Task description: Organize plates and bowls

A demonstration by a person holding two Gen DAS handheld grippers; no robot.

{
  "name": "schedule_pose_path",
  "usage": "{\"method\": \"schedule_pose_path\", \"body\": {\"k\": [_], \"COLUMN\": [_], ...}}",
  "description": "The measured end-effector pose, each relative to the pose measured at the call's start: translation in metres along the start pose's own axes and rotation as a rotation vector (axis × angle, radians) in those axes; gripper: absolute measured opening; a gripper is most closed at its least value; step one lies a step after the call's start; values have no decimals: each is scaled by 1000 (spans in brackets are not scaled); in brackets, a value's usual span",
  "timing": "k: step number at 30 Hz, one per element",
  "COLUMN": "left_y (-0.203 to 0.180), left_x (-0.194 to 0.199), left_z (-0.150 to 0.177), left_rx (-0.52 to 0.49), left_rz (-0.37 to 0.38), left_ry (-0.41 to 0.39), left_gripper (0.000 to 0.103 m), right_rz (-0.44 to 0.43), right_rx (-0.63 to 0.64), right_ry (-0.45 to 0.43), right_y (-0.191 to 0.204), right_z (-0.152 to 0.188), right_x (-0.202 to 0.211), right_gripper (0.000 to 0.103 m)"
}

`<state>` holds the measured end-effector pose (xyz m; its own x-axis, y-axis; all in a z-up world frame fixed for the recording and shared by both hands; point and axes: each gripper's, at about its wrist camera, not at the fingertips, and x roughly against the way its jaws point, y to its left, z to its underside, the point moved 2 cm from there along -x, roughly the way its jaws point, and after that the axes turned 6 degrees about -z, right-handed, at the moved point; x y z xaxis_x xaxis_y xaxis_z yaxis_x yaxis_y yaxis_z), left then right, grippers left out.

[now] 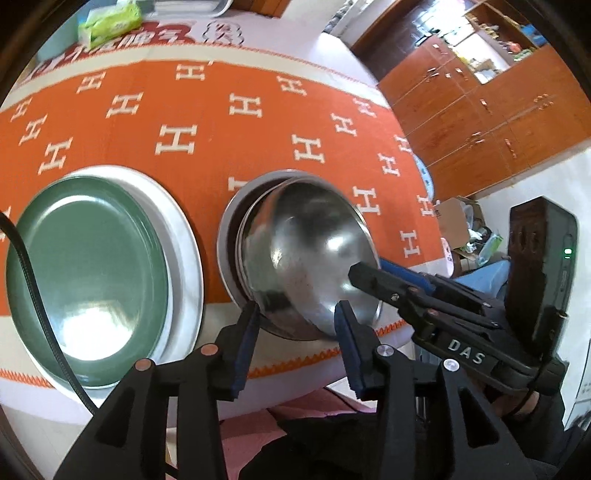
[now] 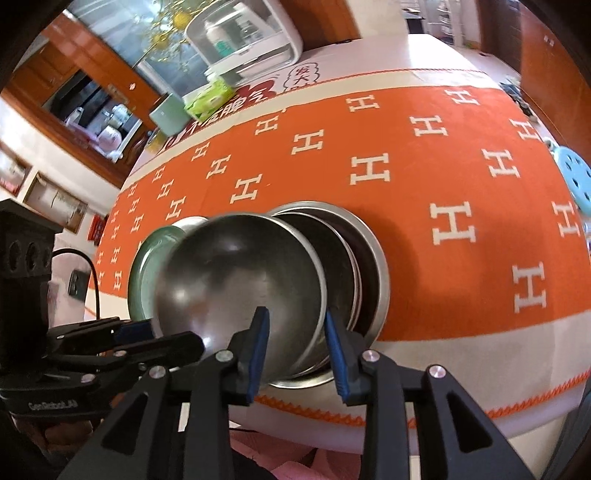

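A steel bowl sits tilted in a stack of steel bowls near the table's front edge. My left gripper straddles its near rim with a wide gap between the blue pads, which do not clamp the rim. My right gripper straddles the rim on the other side, its jaws likewise apart. To the left of the stack, a green plate lies on a larger white plate.
An orange tablecloth with white H marks covers the table. At the far side are a green tissue pack and a clear-lidded container. Beyond the table are wooden cabinets, a cardboard box and a blue stool.
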<state>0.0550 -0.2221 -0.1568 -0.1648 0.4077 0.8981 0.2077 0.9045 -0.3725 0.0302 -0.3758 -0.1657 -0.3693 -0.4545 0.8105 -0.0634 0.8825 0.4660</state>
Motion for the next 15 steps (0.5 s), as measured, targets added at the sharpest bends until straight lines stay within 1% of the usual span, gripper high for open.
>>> {"method": "schedule_pose_path", "body": {"k": [4,8,14,15], "left_y": [5,10,18,20], "left_x": [2,2,8,10], "left_z": [4,8,14,15], "left_rx": [-4,13,43,55], "left_rz": [29,31,-30,-43], "left_ry": [0,-1,-36,-50], "left_gripper": [43,43,46,48], "right_rz": [5,0,-29,-33], "right_rx": [-39,-66,-62,-58], "right_ry": [-28,-49,-73,-77], "right_y": [-1,-3,-3,-4], "right_z": [5,4,0,-2], "right_x": [5,10,14,14], "right_gripper": [34,35,35,35]}}
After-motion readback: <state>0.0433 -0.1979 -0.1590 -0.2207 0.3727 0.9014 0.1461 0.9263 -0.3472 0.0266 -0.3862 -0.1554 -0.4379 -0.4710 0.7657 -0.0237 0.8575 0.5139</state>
